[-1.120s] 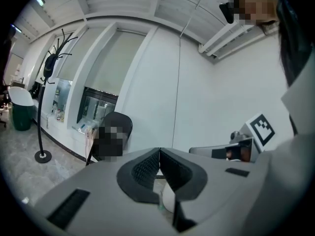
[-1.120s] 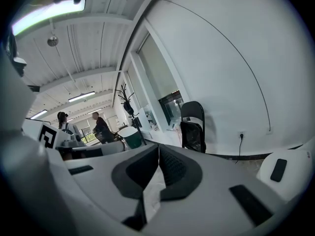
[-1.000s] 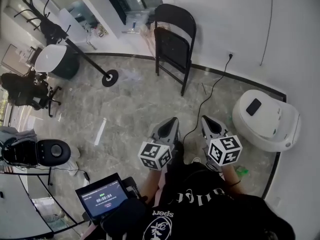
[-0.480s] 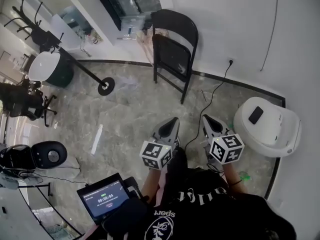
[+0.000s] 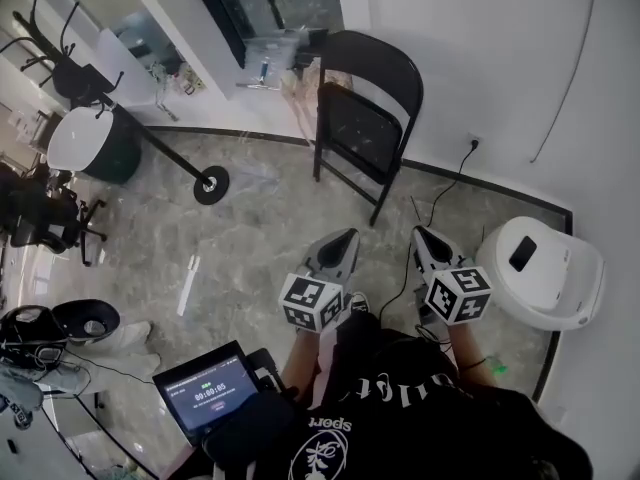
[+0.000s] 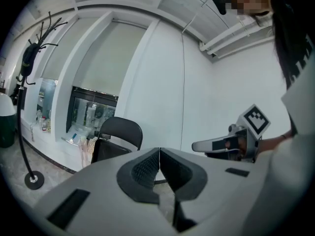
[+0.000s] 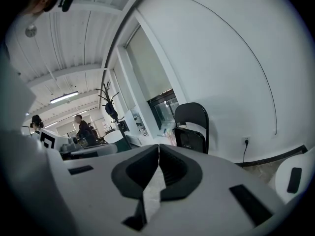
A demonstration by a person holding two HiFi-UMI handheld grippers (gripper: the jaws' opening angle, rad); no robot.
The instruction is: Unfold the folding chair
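A black folding chair (image 5: pixel 365 118) stands folded flat, leaning against the white wall ahead of me. It also shows in the left gripper view as the chair (image 6: pixel 117 139) and in the right gripper view as the chair (image 7: pixel 192 127). My left gripper (image 5: pixel 342 241) and right gripper (image 5: pixel 423 235) are held side by side above the floor, both pointing toward the chair and well short of it. Both are shut with nothing between the jaws. The right gripper (image 6: pixel 199 145) shows in the left gripper view.
A white round bin (image 5: pixel 545 268) sits on the floor at the right, by the wall. A black cable (image 5: pixel 425 208) runs from a wall socket across the floor. A coat stand with a round base (image 5: pixel 210 183) and a white-lidded bin (image 5: pixel 95 143) stand at the left. A tablet (image 5: pixel 207 395) sits near my body.
I have walked closer to the chair with both grippers held ahead; the chair and the white bin look nearer in the head view. Both grippers stay shut.
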